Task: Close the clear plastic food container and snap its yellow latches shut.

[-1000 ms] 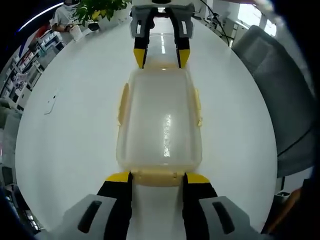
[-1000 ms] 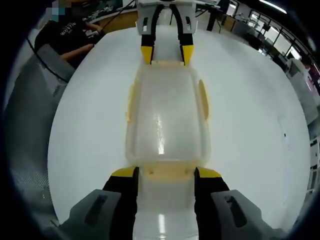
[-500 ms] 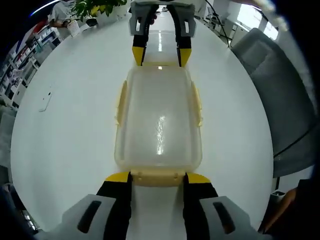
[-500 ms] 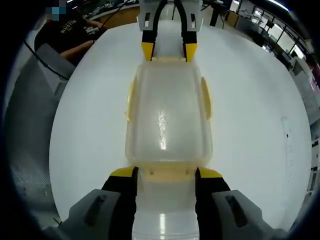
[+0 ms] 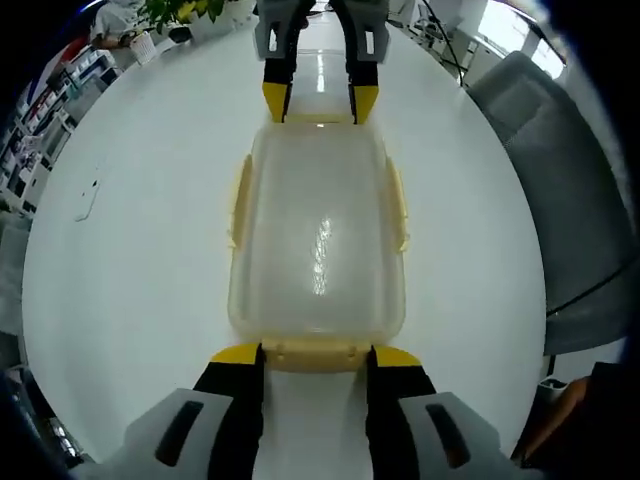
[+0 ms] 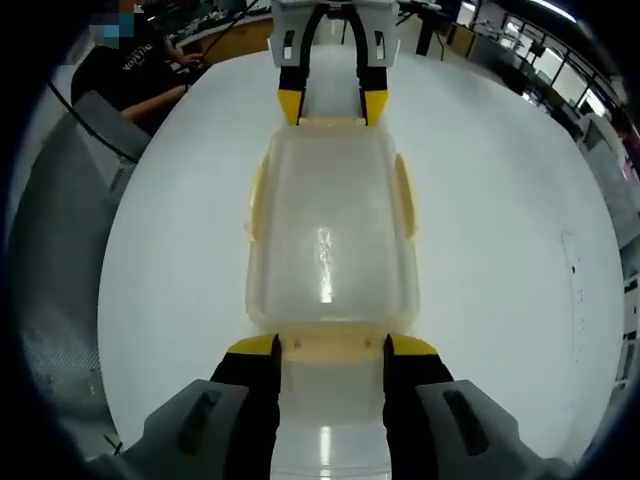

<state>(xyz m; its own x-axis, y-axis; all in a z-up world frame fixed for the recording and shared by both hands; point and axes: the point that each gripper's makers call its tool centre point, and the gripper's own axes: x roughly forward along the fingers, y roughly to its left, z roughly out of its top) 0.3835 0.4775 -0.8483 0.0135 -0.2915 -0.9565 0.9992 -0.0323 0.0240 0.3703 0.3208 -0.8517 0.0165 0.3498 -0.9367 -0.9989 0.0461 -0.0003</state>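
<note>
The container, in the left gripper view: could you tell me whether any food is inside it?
No, the clear container looks empty, with only glare on its lid and the white table around it.

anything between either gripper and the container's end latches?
Nothing visible. The left gripper straddles one end latch of the clear plastic food container; the right gripper straddles the opposite end latch. The white table around it is bare.

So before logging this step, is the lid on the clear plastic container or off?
On. The frosted lid covers the clear rectangular plastic container rim to rim; whether its yellow side latches are snapped, cannot tell.
</note>
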